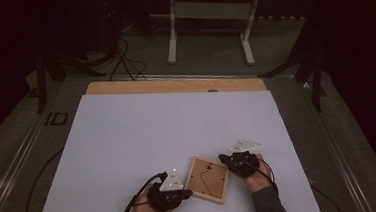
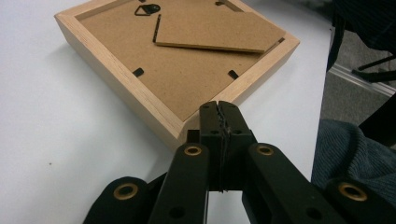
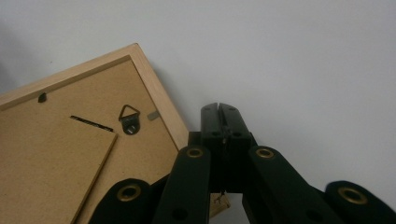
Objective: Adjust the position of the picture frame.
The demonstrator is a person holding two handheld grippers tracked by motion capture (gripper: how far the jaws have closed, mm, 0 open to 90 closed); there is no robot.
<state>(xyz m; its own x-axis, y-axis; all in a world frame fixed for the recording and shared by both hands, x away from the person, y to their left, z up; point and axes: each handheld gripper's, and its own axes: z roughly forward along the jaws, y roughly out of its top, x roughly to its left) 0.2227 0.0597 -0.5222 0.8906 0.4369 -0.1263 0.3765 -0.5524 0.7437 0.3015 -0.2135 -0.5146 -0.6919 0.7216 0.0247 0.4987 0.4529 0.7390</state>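
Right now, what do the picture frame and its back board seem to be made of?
The picture frame looks like pale unfinished wood, with faint grain lines. Its back board looks like brown matte fibreboard or stiff card; the cut edge shows compressed layers. The hanger seems dark metal.

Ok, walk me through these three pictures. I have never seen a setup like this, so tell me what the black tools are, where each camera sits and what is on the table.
No robot arm here: a person holds a hand-held two-jaw gripper in each hand. The high view looks down from above the person's side, showing the left gripper and the right gripper on either side of a wooden picture frame, which lies face down on the white table. The other two pictures come from cameras riding on the grippers, looking along their black jaws. In both, the jaws are closed together and hold nothing. The left gripper view shows the frame's brown backing board with its fold-out stand; the right gripper view shows its small metal hanger.
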